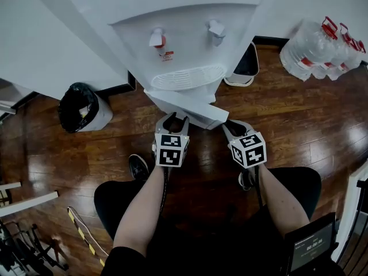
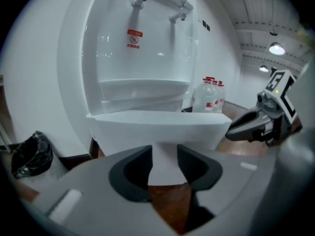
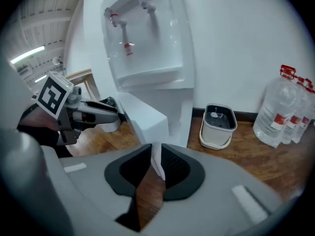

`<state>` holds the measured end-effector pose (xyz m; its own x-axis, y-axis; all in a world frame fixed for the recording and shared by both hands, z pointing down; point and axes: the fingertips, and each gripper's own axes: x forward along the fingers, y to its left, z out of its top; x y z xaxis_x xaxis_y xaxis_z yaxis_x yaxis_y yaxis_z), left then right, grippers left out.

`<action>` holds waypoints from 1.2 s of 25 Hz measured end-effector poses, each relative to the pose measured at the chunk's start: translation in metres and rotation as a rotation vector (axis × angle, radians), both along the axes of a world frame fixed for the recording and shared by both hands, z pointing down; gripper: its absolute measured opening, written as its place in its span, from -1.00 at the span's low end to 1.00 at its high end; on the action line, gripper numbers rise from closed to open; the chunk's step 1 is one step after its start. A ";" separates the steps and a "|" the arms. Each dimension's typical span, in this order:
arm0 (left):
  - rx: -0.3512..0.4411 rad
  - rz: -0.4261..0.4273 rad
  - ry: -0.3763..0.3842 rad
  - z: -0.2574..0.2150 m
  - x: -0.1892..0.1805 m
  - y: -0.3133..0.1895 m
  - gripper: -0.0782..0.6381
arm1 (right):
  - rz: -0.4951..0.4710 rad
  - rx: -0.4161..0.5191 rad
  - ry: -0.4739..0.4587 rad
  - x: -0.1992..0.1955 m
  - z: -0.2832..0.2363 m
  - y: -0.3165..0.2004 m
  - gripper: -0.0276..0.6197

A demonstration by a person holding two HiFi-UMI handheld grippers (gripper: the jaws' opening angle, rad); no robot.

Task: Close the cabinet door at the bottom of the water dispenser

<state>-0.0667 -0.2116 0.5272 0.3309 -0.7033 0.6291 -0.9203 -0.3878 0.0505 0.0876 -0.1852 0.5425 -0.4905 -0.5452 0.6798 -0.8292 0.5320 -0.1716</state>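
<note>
cabinet door (image 1: 190, 105): standing open, swung out from the water dispenser (image 1: 190, 39) base.
left tool (image 2: 164, 156): closed, clamping the door edge.
right tool (image 3: 156, 163): closed, pinching the door's thin edge.
progress: we are judging the whole closing swing as still to do.

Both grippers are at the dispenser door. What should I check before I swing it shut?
1. Door stands open, ready to be pushed: ok.
2. Left gripper clamped on the door edge: ok.
3. Right gripper clamped on the door edge: ok.
4. Bin and bucket apart from the door: ok.
5. Nothing sticking out of the cabinet: cannot tell, its inside is hidden.
</note>
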 end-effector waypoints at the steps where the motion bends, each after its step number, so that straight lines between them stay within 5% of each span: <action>1: 0.007 -0.011 0.013 -0.003 0.002 -0.005 -0.28 | 0.019 0.008 0.006 0.004 0.000 -0.007 -0.75; 8: 0.028 -0.119 0.108 -0.013 -0.006 -0.037 -0.25 | 0.063 0.026 0.073 0.021 0.003 -0.035 -0.70; 11: 0.022 -0.112 0.116 -0.012 -0.001 -0.045 -0.25 | 0.045 0.002 0.076 0.017 0.005 -0.040 -0.27; 19: 0.022 -0.137 0.137 -0.014 0.002 -0.053 -0.26 | 0.013 0.029 0.058 -0.002 0.006 -0.067 0.04; 23: 0.012 -0.182 0.166 -0.012 -0.003 -0.051 -0.23 | 0.045 0.048 0.070 -0.006 0.004 -0.077 0.01; 26: -0.010 -0.230 0.194 -0.006 -0.010 -0.052 -0.23 | 0.092 0.072 0.084 0.003 0.002 -0.086 -0.30; 30: -0.009 -0.234 0.200 -0.005 -0.010 -0.056 -0.21 | 0.099 0.095 0.055 -0.001 0.000 -0.095 -0.26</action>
<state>-0.0771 -0.2673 0.5226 0.2785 -0.7700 0.5741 -0.9561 -0.1652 0.2422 0.0869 -0.2801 0.5421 -0.3941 -0.6526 0.6472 -0.8853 0.4586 -0.0767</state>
